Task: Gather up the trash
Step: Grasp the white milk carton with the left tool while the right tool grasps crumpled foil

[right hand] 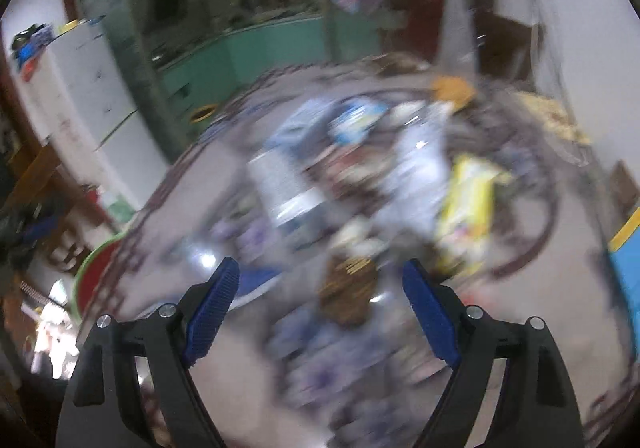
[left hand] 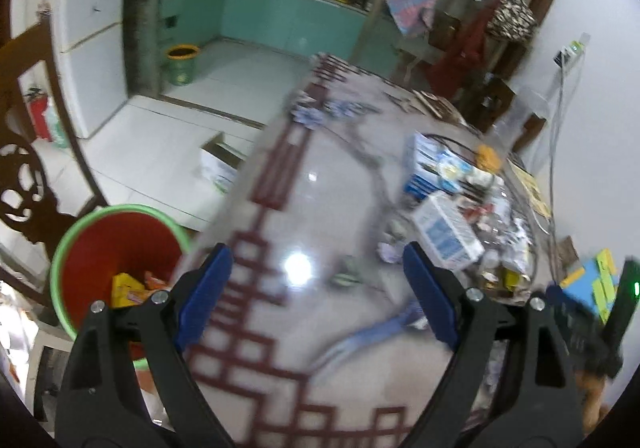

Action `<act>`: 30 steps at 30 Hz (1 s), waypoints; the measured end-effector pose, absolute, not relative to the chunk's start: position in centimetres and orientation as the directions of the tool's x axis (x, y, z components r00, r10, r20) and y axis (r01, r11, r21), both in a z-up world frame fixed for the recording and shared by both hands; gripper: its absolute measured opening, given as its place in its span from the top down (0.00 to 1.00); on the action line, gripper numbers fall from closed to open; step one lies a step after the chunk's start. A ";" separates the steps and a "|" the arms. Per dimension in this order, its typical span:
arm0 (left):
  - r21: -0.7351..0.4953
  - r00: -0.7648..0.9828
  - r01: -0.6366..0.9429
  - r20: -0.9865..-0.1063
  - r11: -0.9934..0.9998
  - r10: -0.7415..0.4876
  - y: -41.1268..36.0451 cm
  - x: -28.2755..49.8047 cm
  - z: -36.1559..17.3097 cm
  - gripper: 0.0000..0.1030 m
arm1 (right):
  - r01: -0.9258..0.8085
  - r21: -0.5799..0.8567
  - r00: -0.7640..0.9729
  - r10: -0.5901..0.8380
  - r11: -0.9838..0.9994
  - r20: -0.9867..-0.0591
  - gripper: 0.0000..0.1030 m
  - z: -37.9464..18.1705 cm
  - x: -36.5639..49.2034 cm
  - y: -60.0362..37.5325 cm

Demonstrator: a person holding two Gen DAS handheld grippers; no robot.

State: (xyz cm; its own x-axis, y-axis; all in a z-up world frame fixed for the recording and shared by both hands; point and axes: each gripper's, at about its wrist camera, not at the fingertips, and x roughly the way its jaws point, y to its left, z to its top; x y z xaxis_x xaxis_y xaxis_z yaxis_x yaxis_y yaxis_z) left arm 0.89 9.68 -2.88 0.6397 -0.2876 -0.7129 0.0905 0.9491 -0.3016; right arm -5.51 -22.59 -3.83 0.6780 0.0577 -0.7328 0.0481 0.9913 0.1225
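In the left wrist view my left gripper (left hand: 318,288) hangs open over the glossy table (left hand: 304,208), nothing between its blue pads. The red bin with a green rim (left hand: 116,248) stands beside the table at the lower left, with yellow and orange wrappers (left hand: 128,288) inside. A crumpled paper (left hand: 390,252) and a small greenish wrapper (left hand: 348,274) lie just ahead of the fingers. The right wrist view is blurred: my right gripper (right hand: 322,308) is open over a heap of litter, a brown packet (right hand: 348,292) just ahead and a yellow packet (right hand: 468,216) further right. The bin (right hand: 96,272) shows at its left.
Boxes and packets (left hand: 444,236) crowd the table's right side, with a blue stick-like item (left hand: 360,336) near the front. A dark carved wooden chair (left hand: 28,176) stands left of the bin. A cardboard box (left hand: 220,164) and a green basket (left hand: 182,64) sit on the tiled floor.
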 end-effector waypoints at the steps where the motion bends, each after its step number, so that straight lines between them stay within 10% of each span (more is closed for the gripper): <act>1: -0.312 0.629 0.100 -0.716 0.945 -0.303 8.8 1.1 -3.1 0.18 | 0.060 0.115 0.678 0.044 0.992 -0.734 0.21 -3.7 -4.7 -23.7; 11: -0.321 0.578 0.160 -0.736 0.933 -0.352 1.5 2.6 -5.0 0.18 | 0.060 0.126 0.567 0.071 0.990 -0.821 0.25 -8.4 3.7 -28.4; 16: -0.328 0.556 0.168 -0.747 0.930 -0.364 -1.3 3.5 -6.2 0.18 | 0.083 0.182 0.531 0.111 0.980 -0.840 0.54 -8.9 4.4 -29.4; 30: -0.311 0.526 0.048 -0.800 0.949 -0.289 -10.0 9.8 -9.1 0.18 | 0.127 0.424 0.658 0.244 0.897 -0.712 0.54 -4.4 1.5 -32.4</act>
State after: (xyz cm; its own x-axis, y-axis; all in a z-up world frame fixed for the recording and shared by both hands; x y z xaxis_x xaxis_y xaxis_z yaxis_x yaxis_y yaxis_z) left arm 9.77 -9.97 -9.08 0.5259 -0.2886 -0.8001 0.0475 0.9492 -0.3112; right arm 1.47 -32.41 -4.43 0.6583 0.2439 -0.7121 0.1268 0.8966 0.4243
